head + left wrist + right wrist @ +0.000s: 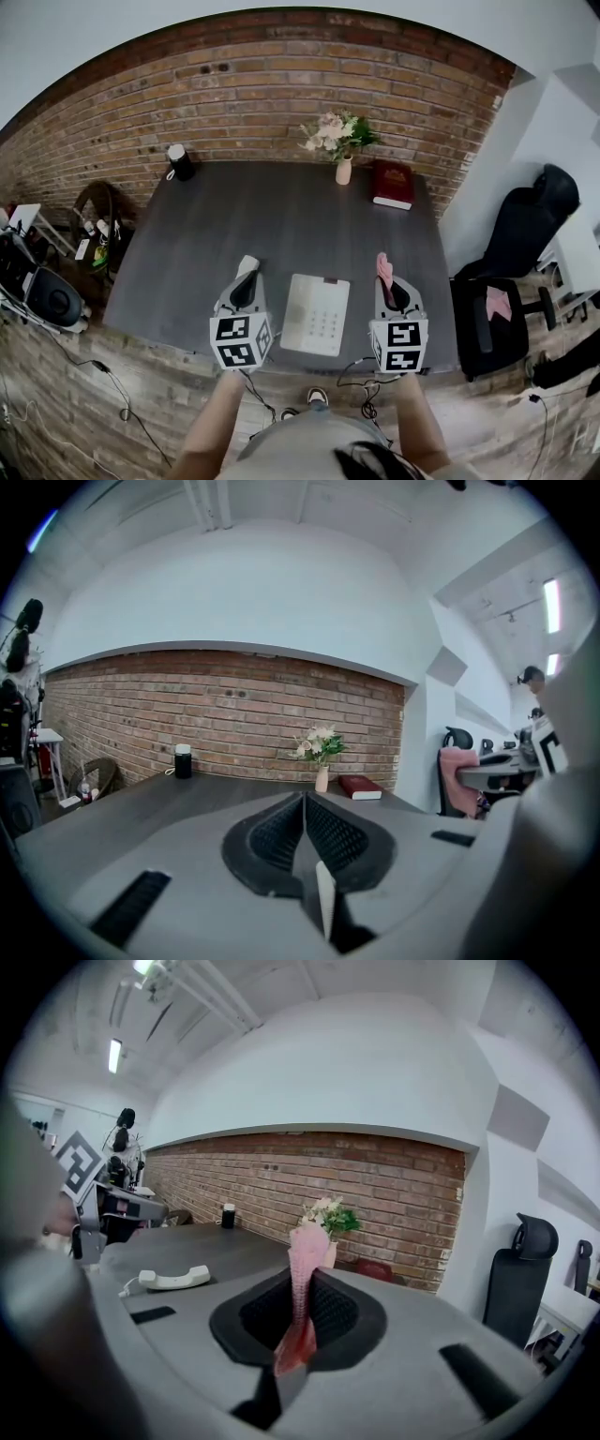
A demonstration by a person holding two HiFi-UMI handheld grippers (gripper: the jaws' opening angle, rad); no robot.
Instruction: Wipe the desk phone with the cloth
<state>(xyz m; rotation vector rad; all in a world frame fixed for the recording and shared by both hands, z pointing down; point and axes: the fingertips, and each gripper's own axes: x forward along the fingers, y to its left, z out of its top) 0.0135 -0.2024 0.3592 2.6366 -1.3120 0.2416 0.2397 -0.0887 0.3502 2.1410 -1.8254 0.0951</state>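
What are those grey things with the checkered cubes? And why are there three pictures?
No robot here: a person holds a grabbing tool in each hand, and the cubes are part of the tools. One picture comes from a camera on the person's head, looking down at the dark table. The other two come from cameras riding on each tool. The left gripper is shut. The right gripper pinches a pink cloth. On the table lie a white desk phone, its handset beside it, a vase of flowers, a red book and a black container.
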